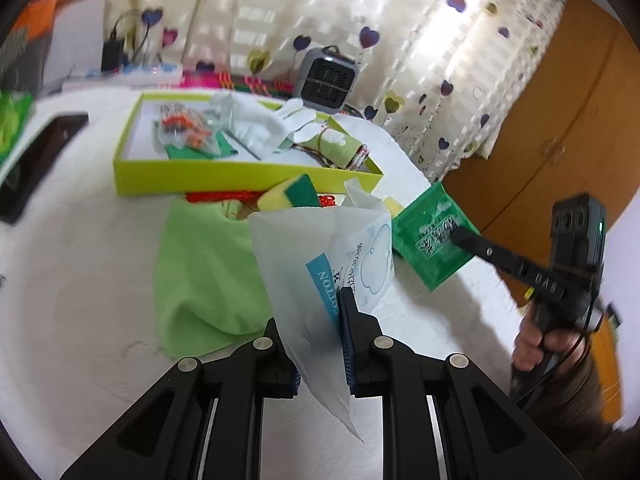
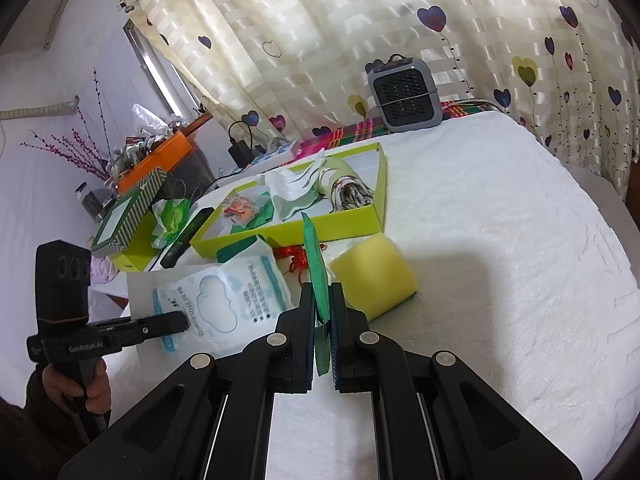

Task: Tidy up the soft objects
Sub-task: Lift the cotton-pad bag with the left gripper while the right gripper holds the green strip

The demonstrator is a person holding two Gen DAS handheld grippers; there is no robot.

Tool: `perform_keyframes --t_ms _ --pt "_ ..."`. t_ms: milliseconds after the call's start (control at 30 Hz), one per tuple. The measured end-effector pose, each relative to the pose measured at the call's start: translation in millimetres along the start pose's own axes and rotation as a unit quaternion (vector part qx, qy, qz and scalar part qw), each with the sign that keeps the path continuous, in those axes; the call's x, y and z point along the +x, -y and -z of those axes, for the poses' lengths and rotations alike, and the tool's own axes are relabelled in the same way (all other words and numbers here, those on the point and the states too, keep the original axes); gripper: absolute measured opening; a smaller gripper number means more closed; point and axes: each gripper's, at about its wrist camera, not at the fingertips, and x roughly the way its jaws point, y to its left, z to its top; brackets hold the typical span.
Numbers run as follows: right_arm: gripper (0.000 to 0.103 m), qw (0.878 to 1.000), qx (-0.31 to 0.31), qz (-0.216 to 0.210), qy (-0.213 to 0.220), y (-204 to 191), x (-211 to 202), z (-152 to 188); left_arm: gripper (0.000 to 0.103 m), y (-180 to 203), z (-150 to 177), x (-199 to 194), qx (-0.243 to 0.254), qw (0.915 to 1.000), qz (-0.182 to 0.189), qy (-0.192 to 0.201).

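Observation:
My left gripper (image 1: 320,312) is shut on a white cotton-pad bag (image 1: 320,248) with blue print and holds it above the white table; the bag also shows in the right wrist view (image 2: 224,292). My right gripper (image 2: 322,300) is shut on a green packet (image 2: 316,264), seen flat in the left wrist view (image 1: 432,236). A lime-green box (image 1: 240,174) behind them holds white gloves (image 1: 260,120), a rolled cloth (image 1: 340,148) and a small orange packet (image 1: 184,132). A green cloth (image 1: 204,272), a yellow-green sponge (image 1: 288,192) and a yellow sponge (image 2: 372,276) lie on the table.
A grey fan heater (image 2: 404,96) stands at the table's back by the heart-print curtain. A red cord (image 2: 296,260) lies in front of the box. A black phone (image 1: 36,160), striped boxes (image 2: 128,216) and clutter sit to the left. A wooden cabinet (image 1: 560,120) is at right.

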Motion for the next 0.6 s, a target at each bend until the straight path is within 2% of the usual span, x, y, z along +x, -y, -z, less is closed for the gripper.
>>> perform_keyframes --t_ms 133,200,367,600 --pt "0.007 1.0 -0.002 -0.002 0.006 -4.0 -4.0 1.9 0.015 2.4 5.5 -8.0 0.018 0.9998 -0.004 0.005" --pt "0.007 1.0 -0.002 -0.001 0.007 -5.0 -4.7 1.9 0.015 7.3 8.9 -12.6 0.042 0.999 -0.012 0.009" --pt "0.007 1.0 -0.001 -0.001 0.008 -4.8 -5.3 1.8 0.015 22.9 21.7 -27.3 0.114 0.9931 -0.001 0.028" --pt "0.007 1.0 -0.001 -0.003 0.009 -6.4 -6.4 4.5 0.015 31.9 28.3 -41.6 0.138 0.9894 0.02 0.038"
